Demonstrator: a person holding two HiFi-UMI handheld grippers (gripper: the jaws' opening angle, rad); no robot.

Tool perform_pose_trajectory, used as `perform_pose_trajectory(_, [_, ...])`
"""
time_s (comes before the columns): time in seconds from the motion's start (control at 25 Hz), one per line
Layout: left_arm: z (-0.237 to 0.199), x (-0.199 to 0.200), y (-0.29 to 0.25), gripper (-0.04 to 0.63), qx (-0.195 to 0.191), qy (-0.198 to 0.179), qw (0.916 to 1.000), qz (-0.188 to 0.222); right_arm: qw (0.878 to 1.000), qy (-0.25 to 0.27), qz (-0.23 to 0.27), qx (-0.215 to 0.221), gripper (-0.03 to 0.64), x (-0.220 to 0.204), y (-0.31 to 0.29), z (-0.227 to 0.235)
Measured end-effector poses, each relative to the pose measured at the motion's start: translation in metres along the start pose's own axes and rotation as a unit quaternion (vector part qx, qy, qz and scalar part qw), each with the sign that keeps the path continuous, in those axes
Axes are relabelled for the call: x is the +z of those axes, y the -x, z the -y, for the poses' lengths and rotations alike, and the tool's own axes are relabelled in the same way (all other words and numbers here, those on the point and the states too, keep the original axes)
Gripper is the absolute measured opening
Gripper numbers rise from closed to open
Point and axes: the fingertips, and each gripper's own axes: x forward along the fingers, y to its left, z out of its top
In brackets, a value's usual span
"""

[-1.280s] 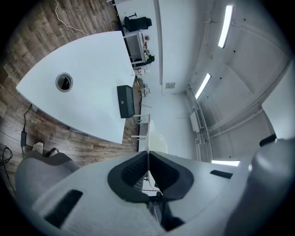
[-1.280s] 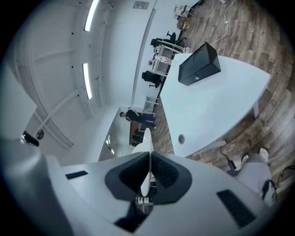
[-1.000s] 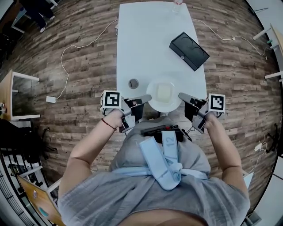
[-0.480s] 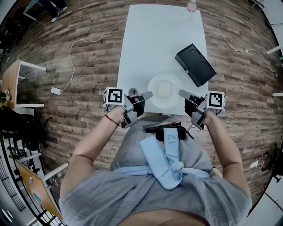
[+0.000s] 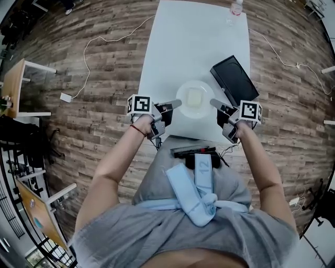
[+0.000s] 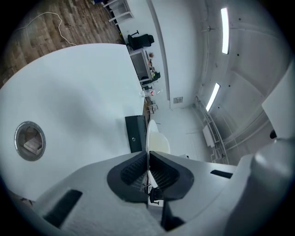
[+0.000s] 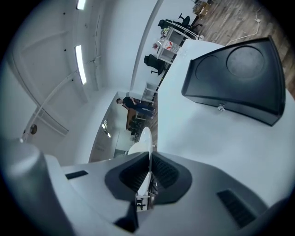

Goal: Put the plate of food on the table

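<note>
Here, both forearms reach forward from the torso, elbows out; the left gripper (image 5: 176,104) meets the plate (image 5: 194,98) at its 9 o'clock, the right gripper (image 5: 213,102) at its 3 o'clock, marker cubes turned outward; each gripper's jaws are pinched narrow on the plate's thin rim, which shows edge-on between them in both gripper views; a red band (image 5: 137,130) circles the left wrist. The plate, with a pale square of food (image 5: 194,97) at its centre, sits level over the counter (image 5: 183,47), near the counter's 6 o'clock end; whether it touches cannot be told. A black box (image 5: 234,79) lies just beside the plate at its 1 o'clock, close to the right gripper; a round grommet (image 6: 30,140) is set in the counter toward the plate's 9 o'clock; a bottle (image 5: 236,6) stands at the far edge, 12 o'clock; a white cable (image 5: 104,39) trails over the wood floor (image 5: 94,125).
</note>
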Motion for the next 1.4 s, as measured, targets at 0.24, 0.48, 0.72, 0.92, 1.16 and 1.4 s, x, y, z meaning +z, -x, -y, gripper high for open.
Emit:
perform_pose_trajectory(0.24, [-0.033, 0.019, -0.01, 0.028, -0.005, -0.005, 1.0, 0.002, 1.0, -0.023, 0.0, 0.001, 0.04, 0.006, -0.027, 0.031])
perform_pose_trajectory(0.48, [-0.067, 0.036, -0.023, 0.028, -0.005, -0.004, 1.0, -0.001, 1.0, -0.012, 0.008, -0.007, 0.038, 0.02, -0.049, 0.061])
perform_pose_trajectory(0.72, [-0.094, 0.052, -0.029, 0.028, 0.013, -0.015, 0.9997, -0.016, 1.0, -0.013, 0.006, 0.005, 0.039, 0.024, -0.07, 0.084])
perform_pose_trajectory(0.92, [-0.109, 0.054, -0.031, 0.028, 0.029, -0.014, 0.9992, -0.023, 1.0, -0.021, 0.005, -0.011, 0.04, 0.023, -0.078, 0.097])
perform_pose_trajectory(1.16, [-0.118, 0.059, -0.034, 0.028, 0.036, -0.008, 0.999, -0.025, 0.999, -0.027, 0.008, -0.02, 0.04, 0.025, -0.083, 0.106])
perform_pose_trajectory(1.4, [-0.125, 0.062, -0.035, 0.028, 0.041, -0.003, 0.9987, -0.029, 0.999, -0.027, 0.011, -0.028, 0.04, 0.027, -0.088, 0.108])
